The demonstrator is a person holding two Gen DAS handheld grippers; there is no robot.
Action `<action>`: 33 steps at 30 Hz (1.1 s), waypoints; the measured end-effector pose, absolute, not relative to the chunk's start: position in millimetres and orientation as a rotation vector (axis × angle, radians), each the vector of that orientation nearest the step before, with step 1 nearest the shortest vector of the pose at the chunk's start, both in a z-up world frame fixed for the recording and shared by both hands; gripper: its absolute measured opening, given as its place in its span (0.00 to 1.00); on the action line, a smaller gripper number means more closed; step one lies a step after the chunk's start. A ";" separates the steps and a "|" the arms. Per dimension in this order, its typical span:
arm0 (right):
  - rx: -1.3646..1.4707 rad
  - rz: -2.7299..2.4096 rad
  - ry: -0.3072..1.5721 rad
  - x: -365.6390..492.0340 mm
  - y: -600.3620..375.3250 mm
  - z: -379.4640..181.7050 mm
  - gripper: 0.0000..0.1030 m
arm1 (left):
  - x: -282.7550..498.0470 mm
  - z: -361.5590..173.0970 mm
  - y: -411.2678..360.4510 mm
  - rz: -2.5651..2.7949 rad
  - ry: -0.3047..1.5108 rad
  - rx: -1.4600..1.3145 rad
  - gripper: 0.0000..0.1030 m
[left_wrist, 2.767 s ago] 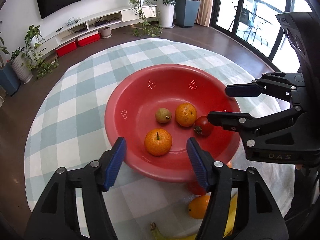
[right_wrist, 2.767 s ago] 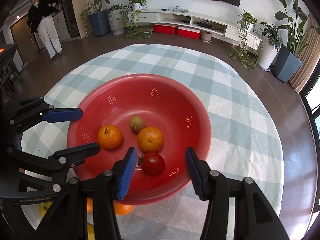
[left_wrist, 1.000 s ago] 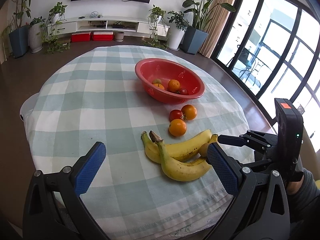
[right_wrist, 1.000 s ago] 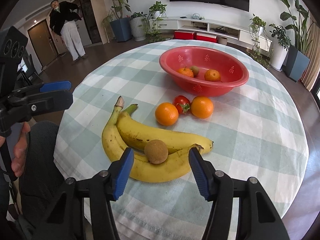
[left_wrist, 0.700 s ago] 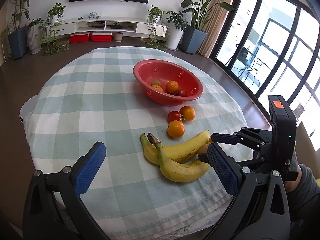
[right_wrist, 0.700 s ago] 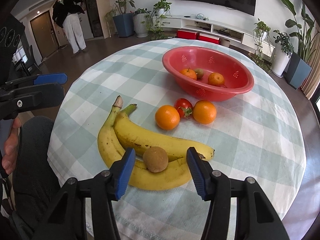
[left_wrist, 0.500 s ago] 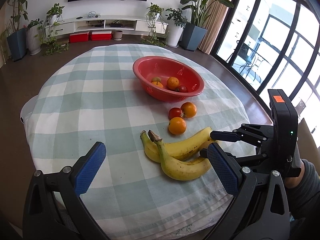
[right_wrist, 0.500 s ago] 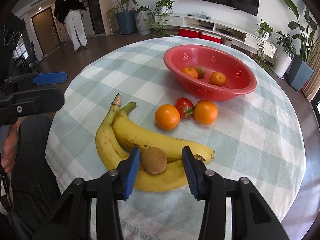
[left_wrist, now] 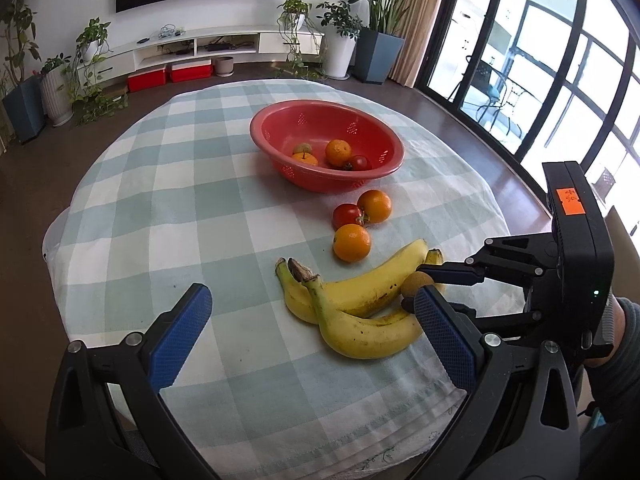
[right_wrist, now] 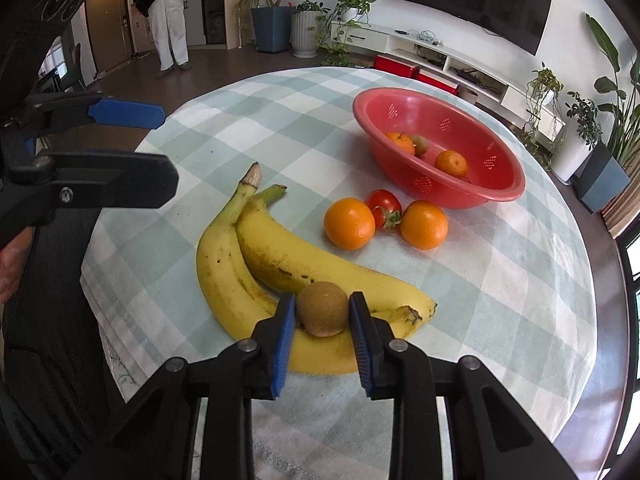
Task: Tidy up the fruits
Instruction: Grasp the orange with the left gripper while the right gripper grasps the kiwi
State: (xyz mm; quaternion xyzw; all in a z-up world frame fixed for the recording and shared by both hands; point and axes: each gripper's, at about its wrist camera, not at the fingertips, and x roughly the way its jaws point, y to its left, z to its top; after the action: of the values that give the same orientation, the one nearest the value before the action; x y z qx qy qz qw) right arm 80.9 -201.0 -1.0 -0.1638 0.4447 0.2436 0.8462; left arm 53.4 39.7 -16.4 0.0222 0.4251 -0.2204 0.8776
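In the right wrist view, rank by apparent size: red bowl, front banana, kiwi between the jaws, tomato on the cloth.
1. red bowl, though it sits farthest
2. front banana
3. kiwi, enlarged by nearness to the camera
4. tomato; true size against the kiwi is unsure

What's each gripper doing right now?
Left gripper: open, holding nothing.
Right gripper: jaws shut on the kiwi, atop the bananas.

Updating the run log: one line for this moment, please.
right gripper: shut on kiwi atop bananas | left gripper: open, idle | bowl: four fruits
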 end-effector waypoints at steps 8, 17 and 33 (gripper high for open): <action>-0.270 0.522 0.934 75.6 -209.0 3.1 0.29 | 64.7 -19.6 17.8 -0.486 0.901 0.129 1.00; -0.179 0.505 0.918 67.0 -237.0 16.2 0.29 | 94.3 -26.8 -18.2 -0.509 0.938 0.244 0.99; -0.040 0.482 0.874 69.7 -280.9 21.3 0.29 | 153.6 -86.3 -63.6 -0.469 1.116 0.445 0.75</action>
State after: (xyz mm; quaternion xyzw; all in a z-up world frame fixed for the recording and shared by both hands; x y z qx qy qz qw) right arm 69.7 -280.9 21.3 -0.0190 0.4192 0.2312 0.8777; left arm 153.6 -63.6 -86.3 0.2075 0.5202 -0.2185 0.7991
